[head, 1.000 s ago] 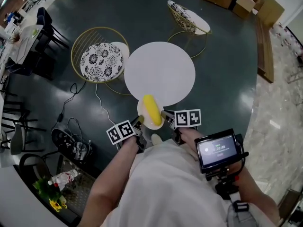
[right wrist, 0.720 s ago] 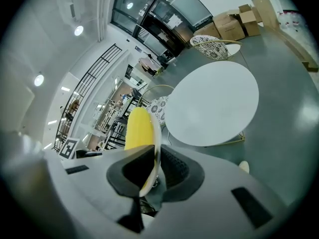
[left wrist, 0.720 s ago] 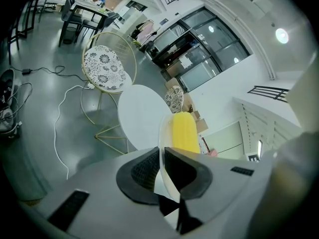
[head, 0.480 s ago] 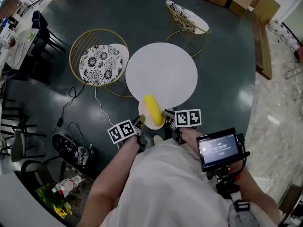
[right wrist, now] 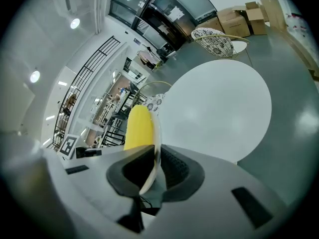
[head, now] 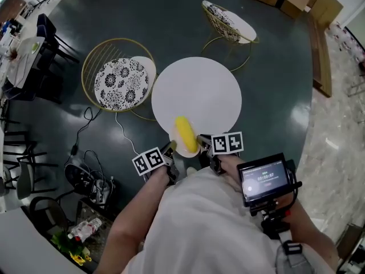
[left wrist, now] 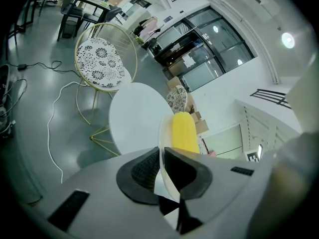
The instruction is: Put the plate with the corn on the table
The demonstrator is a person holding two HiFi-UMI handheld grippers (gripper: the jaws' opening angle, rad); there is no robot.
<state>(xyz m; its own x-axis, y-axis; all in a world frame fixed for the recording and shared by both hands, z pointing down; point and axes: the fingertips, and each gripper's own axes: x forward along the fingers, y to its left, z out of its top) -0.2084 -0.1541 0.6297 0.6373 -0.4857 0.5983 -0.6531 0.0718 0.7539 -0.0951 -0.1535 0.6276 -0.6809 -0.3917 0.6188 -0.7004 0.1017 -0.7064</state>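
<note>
Pinching the plate by its rim from opposite sides, the left gripper and right gripper each have their ribbed black pads clamped on the thin white edge, with the smooth yellow corn lying loose across the middle. It hangs right over the near edge of the round white table. I'd carry it in toward the centre and lower both sides evenly and slowly, since that rounded cob looks ready to roll off a glossy plate.
</note>
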